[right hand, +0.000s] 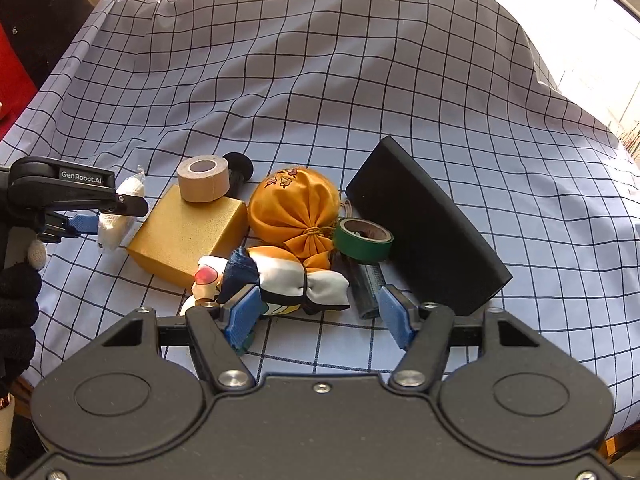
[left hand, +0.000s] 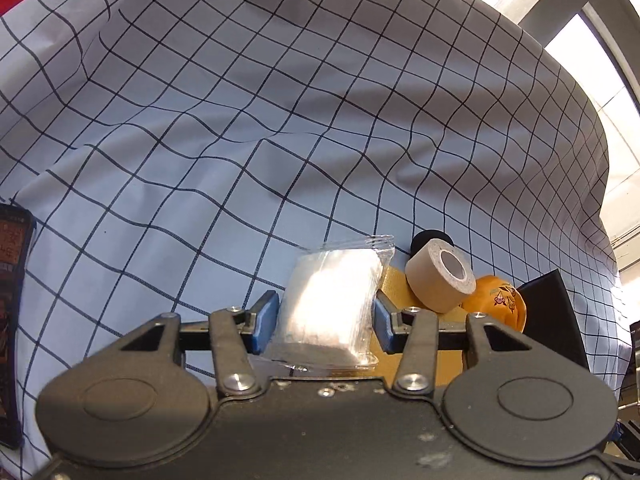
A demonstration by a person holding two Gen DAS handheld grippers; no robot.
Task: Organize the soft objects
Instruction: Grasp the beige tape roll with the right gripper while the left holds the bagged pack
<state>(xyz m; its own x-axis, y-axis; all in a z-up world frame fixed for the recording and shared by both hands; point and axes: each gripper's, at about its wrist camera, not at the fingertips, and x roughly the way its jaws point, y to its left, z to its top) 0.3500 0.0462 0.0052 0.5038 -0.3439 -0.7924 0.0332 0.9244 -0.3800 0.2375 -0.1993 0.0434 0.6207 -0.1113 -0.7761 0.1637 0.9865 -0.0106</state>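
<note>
Clear plastic wraps the white soft pad (left hand: pixel 328 304), and the left gripper (left hand: pixel 326 316) has it clamped: both blue fingers (left hand: pixel 266 320) press flat against its sides, closed as far as the packet allows. The packet sits at the left edge of the pile, just beside the gold box (right hand: pixel 188 232). A side grip suits it, since the pad gives under pressure and the plastic offers no rim to catch.

The right gripper (right hand: pixel 318 316) hangs over the near edge of the pile with its fingers (right hand: pixel 242 316) about half open and nothing pressed between them. The left finger lies against the white, navy and orange cloth bundle (right hand: pixel 288 280); the right finger stands apart, next to a dark cylinder (right hand: pixel 368 288).

Remaining items crowd the centre of the checked cloth (right hand: pixel 360 80) covering the counter: a beige tape roll (right hand: pixel 203 178) on top of the gold box, an orange drawstring pouch (right hand: pixel 294 206), a green tape roll (right hand: pixel 362 238) and a black block (right hand: pixel 428 224) on the right. Judged from this layout, sorting has barely begun; the far cloth area lies free for placing the soft pieces.
</note>
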